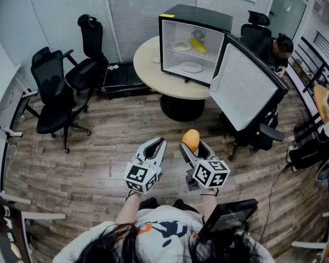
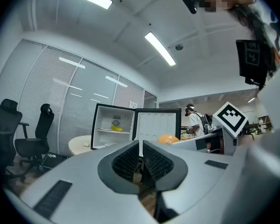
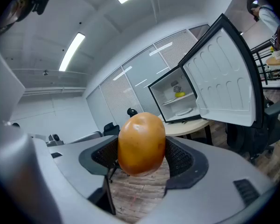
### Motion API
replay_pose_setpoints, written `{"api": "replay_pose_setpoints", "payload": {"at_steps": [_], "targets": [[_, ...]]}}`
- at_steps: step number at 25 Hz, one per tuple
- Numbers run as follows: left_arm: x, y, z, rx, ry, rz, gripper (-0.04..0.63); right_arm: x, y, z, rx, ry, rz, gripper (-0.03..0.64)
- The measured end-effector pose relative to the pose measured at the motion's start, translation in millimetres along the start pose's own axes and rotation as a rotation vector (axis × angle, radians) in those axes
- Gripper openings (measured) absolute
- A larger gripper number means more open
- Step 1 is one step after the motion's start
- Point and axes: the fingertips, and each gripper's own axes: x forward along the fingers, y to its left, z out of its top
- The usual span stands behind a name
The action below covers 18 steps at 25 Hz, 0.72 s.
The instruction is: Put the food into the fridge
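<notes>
My right gripper (image 1: 191, 142) (image 3: 141, 158) is shut on an orange-brown potato (image 1: 191, 139) (image 3: 141, 143), held up above the wooden floor. My left gripper (image 1: 155, 145) (image 2: 141, 158) is beside it, shut with nothing between its jaws. Ahead stands a small black fridge (image 1: 193, 43) (image 3: 177, 96) on a round table (image 1: 153, 70), its door (image 1: 245, 86) (image 3: 224, 85) swung wide to the right. Inside, a yellow banana (image 1: 197, 45) (image 2: 115, 128) lies on the upper shelf and a white plate (image 1: 191, 67) on the lower one. Several steps of floor separate both grippers from the fridge.
Two black office chairs (image 1: 57, 89) stand at the left. A person (image 1: 277, 53) sits behind the open fridge door at the right, near another chair (image 1: 256, 29). A further chair (image 1: 257, 136) stands under the door. Wood floor lies between me and the table.
</notes>
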Motion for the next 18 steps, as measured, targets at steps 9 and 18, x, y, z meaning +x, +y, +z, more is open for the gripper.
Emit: {"api": "replay_pose_setpoints", "payload": {"at_steps": [9,18], "targets": [[28,-21,-4,-0.019,0.005,-0.018,0.015,-6,-30,11,-0.055,0.012,-0.025,0.308],[44,-42,-5,-0.022,-0.002,0.002,0.015,-10,-54,13,-0.044,0.033,0.01,0.308]]}}
